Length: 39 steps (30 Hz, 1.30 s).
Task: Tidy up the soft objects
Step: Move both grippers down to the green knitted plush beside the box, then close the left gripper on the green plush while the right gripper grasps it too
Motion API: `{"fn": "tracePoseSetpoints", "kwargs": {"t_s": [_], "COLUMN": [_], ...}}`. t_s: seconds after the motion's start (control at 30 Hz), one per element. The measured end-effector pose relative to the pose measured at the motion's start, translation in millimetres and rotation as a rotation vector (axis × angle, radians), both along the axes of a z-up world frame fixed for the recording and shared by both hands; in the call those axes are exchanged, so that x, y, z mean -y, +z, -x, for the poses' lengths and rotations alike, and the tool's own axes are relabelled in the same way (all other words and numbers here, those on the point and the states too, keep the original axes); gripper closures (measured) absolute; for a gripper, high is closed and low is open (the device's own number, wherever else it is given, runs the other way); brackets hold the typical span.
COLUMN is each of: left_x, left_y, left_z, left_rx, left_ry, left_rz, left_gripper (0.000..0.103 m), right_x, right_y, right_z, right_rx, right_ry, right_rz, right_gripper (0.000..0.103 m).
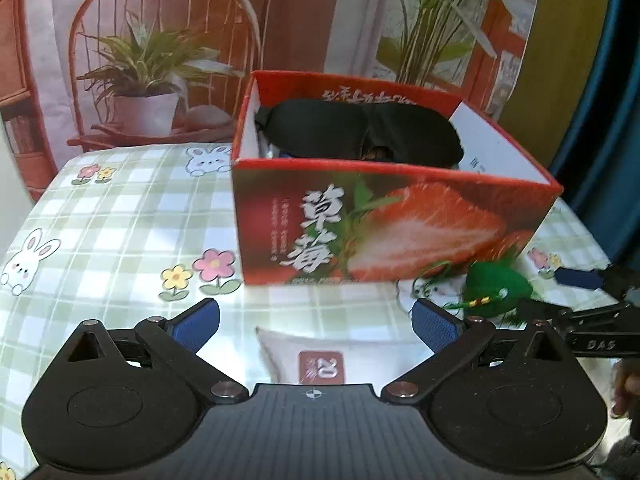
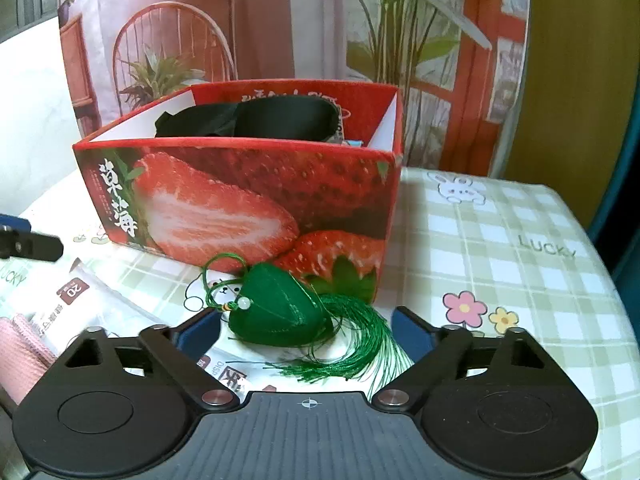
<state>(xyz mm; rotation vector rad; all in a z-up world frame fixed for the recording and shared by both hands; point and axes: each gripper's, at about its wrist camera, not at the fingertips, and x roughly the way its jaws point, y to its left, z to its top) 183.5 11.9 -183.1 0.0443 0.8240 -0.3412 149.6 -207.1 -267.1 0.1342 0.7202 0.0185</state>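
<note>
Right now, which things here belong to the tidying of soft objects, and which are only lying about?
Belonging to the job:
- green stuffed fabric charm with tassel
- white soft packet with red label
- black padded eye mask, in the box
- red strawberry-printed cardboard box

Only lying about:
- green checked tablecloth with rabbits
- printed plant backdrop

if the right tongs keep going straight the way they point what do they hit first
Most likely the green stitched fabric sachet with a tassel: it lies on the checked tablecloth between the open right tongs. Behind it stands the red strawberry-print cardboard box.
</note>
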Motion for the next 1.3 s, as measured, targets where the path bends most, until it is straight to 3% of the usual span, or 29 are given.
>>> {"fn": "tracePoseSetpoints", "kwargs": {"t_s": [0.33, 0.53, 0.8, 0.97, 1.17, 1.3], "left_x": [3.4, -2.9, 13.6, 25.3, 45.5, 52.1], "left_y": [-15.7, -16.8, -17.5, -21.8, -35.5, -52.4], "left_z": [4.5, 3.4, -4.5, -23.8, -47.5, -57.9], "left_rx": [-0.027, -0.027, -0.040, -0.074, -0.155, -0.222], "left_ry": [0.020, 0.035, -0.042, -0.097, -0.173, -0.155], "left_rz": [0.030, 0.058, 0.085, 0.139, 0.218, 0.279], "left_gripper": [0.000, 0.000, 0.001, 0.016, 0.018, 0.025], "right_x": [-1.3, -10.0, -44.1, -55.5, -47.9, -46.9], "right_y": [-13.6, -22.1, -19.8, -15.8, -15.1, -17.8], "right_z": [-18.2, -30.5, -31.7, -34.3, -34.8, -37.1], "right_rx": [-0.029, -0.065, -0.054, -0.048, -0.039, -0.035], "right_ry": [0.060, 0.093, 0.239, 0.278, 0.240, 0.243], "right_rz": [-0.016, -0.077, -0.114, -0.097, -0.069, -0.076], "right_gripper": [0.032, 0.044, 0.050, 0.051, 0.050, 0.050]}}
